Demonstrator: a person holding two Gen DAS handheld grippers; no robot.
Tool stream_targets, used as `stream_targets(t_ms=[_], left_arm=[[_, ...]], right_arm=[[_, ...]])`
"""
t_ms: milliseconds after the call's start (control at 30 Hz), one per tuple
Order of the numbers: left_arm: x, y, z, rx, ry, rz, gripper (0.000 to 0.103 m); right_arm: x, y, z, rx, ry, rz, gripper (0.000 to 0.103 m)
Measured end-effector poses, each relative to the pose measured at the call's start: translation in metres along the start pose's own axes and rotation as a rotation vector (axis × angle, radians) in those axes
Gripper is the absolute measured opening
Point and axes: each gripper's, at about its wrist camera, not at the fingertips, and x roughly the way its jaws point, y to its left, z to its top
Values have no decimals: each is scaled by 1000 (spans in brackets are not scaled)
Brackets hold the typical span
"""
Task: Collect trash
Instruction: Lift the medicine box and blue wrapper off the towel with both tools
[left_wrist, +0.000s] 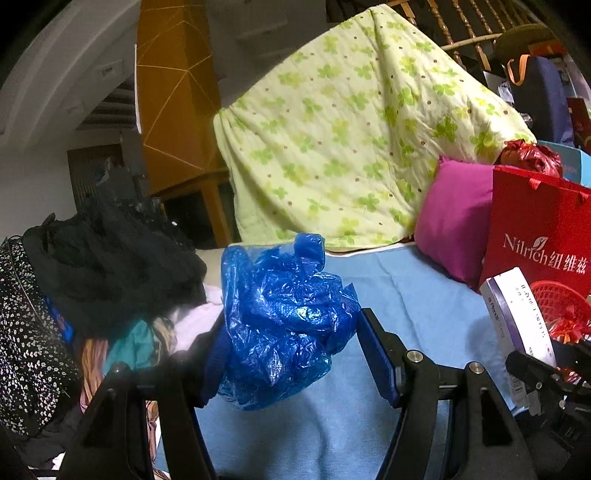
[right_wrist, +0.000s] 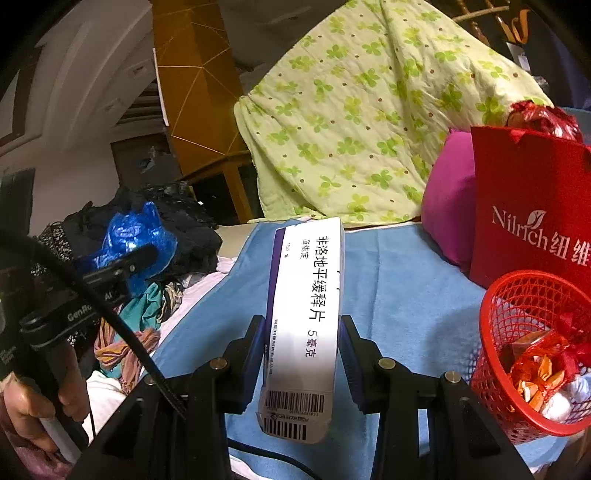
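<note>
A crumpled blue plastic bag (left_wrist: 280, 317) hangs above the light blue sheet (left_wrist: 406, 295), with my left gripper (left_wrist: 295, 350) shut on it. From the right wrist view the same blue bag (right_wrist: 133, 232) and left gripper (right_wrist: 129, 264) show at the left, held up before the clothes. My right gripper (right_wrist: 304, 354) is shut on a white and purple medicine box (right_wrist: 306, 295), which stands upright between the pads. The left wrist view catches that box (left_wrist: 517, 314) at the lower right. A red mesh basket (right_wrist: 495, 314) with shiny wrappers sits on the sheet, right of the box.
A red paper bag (right_wrist: 528, 192) and a magenta pillow (right_wrist: 447, 206) stand behind the basket. A green clover quilt (right_wrist: 351, 110) is draped at the back. Dark and patterned clothes (left_wrist: 110, 266) pile up at the left. A person's hand (right_wrist: 26, 402) grips the left gripper's handle.
</note>
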Motion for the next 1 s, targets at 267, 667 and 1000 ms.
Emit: stream_targets(t_ms=[267,667,1000], left_arm=[[-14,-2,7,0,-25,2,68],[-25,-7,8,8,-37,-3,68],[-31,-9,10,22,-45,-12,68]], right_arm=[[-15,6,6,-17,-33,13,42],[-26,4,9,-12,-58,26,42],[-38,2,7,3,-78,27,42]])
